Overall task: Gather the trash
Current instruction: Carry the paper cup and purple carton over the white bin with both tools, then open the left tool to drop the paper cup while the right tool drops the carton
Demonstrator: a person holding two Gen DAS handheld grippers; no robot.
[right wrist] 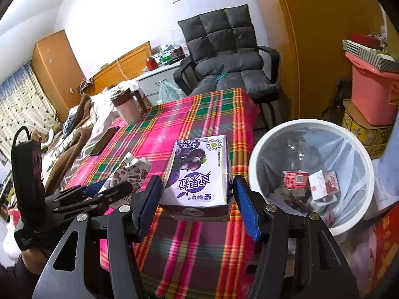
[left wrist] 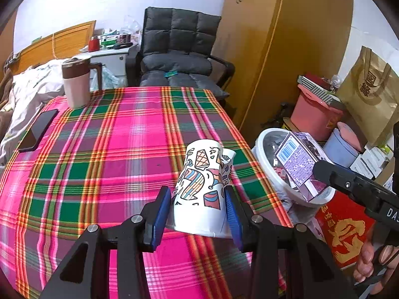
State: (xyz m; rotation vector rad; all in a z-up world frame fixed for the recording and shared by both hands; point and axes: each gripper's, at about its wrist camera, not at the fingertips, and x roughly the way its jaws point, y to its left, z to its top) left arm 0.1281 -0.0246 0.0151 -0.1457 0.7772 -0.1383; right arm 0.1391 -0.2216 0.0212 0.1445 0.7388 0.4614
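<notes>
We are clamping our left gripper [left wrist: 199, 214] on a crumpled paper cup [left wrist: 202, 186] above the plaid table [left wrist: 99, 149], our right gripper [right wrist: 197, 199] gripping a purple carton [right wrist: 199, 174] beside the white bin [right wrist: 311, 124].

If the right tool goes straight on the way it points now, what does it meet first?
Probably the plaid tablecloth beyond the purple milk carton it grips; the white trash bin sits off to the right. Depth is unclear.

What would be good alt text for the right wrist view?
The right claw holds a purple blueberry milk carton above a plaid tablecloth, beside a white trash bin containing a plastic bottle. At left, the left claw carries a crumpled paper cup.
</notes>
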